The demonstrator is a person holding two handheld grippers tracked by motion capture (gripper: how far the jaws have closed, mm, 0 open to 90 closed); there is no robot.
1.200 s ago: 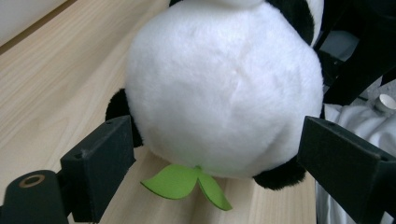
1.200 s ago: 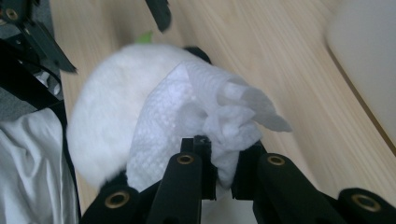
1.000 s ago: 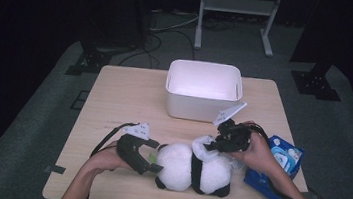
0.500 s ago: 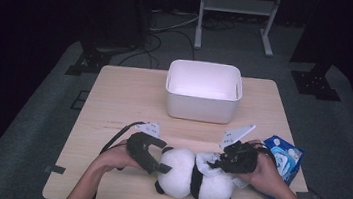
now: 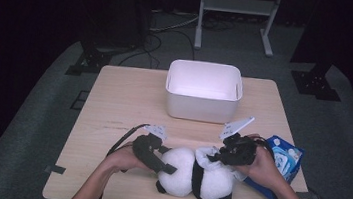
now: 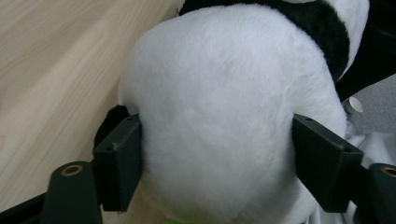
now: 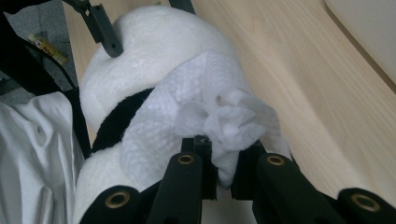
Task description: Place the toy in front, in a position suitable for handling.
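White plush panda (image 5: pixel 195 176), lower centre of the high view, is clamped at its head by the left gripper (image 5: pixel 163 159). Right gripper (image 5: pixel 219 157) pinches a wet wipe (image 7: pixel 205 116) against it; wiping is under way, calling next for strokes across the fur.

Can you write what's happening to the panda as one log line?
left tongs: clamp panda plush | right tongs: pinch wipe on panda | bin: untouched

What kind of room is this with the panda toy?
Probably a recording studio or lab: a lone light wooden table on grey carpet, black curtains behind, cables across the floor, and a metal stand at the back.
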